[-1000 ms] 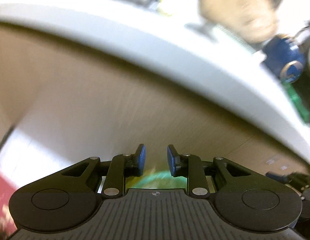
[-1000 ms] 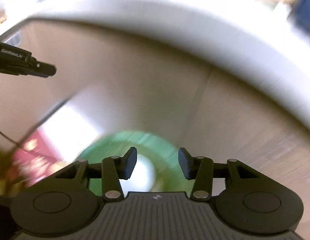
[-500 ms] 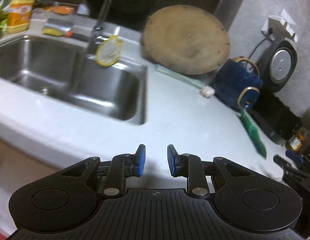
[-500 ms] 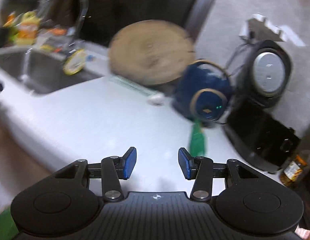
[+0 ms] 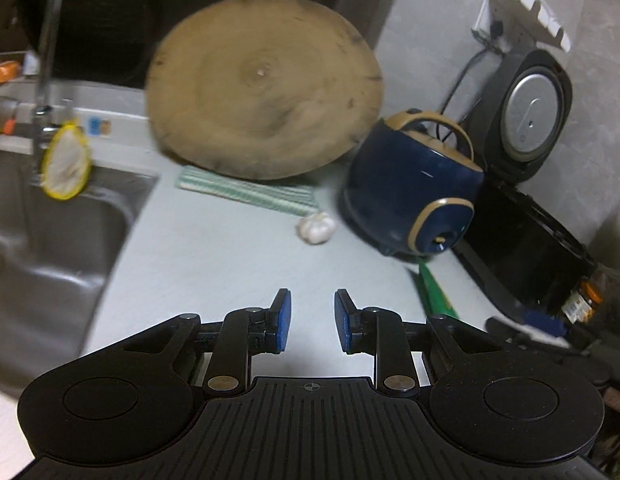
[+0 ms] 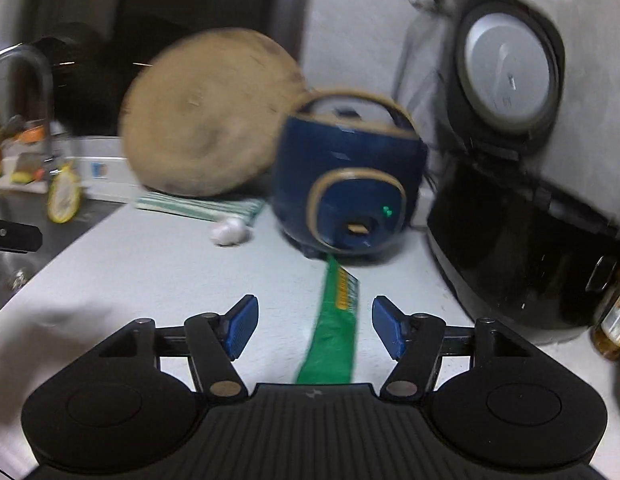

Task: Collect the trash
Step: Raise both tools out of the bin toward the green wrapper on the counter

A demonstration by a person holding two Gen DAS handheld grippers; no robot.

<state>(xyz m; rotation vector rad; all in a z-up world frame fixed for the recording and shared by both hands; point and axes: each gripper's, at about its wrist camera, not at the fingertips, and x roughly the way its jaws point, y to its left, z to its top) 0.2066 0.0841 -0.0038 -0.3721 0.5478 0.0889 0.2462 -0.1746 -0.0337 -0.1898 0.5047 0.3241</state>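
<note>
A flat green wrapper point(image 6: 334, 340) lies on the pale countertop point(image 6: 149, 272), stretching from the blue cooker toward me. My right gripper point(image 6: 314, 328) is open with the wrapper lying between its jaws, just above the counter. The wrapper also shows in the left wrist view point(image 5: 434, 296), to the right of my left gripper point(image 5: 310, 320), which is open and empty over the bare counter.
A dark blue rice cooker point(image 6: 350, 184), a black rice cooker with its lid up point(image 6: 518, 240), a round wooden board point(image 5: 265, 88), a striped cloth point(image 5: 249, 192) and a garlic bulb point(image 5: 316, 226) stand behind. The steel sink point(image 5: 49, 232) is left. A jar point(image 6: 614, 320) sits far right.
Both grippers rose from below the counter edge, near a green bin, up over the countertop. The right gripper moved forward until the green wrapper lay between its jaws.
</note>
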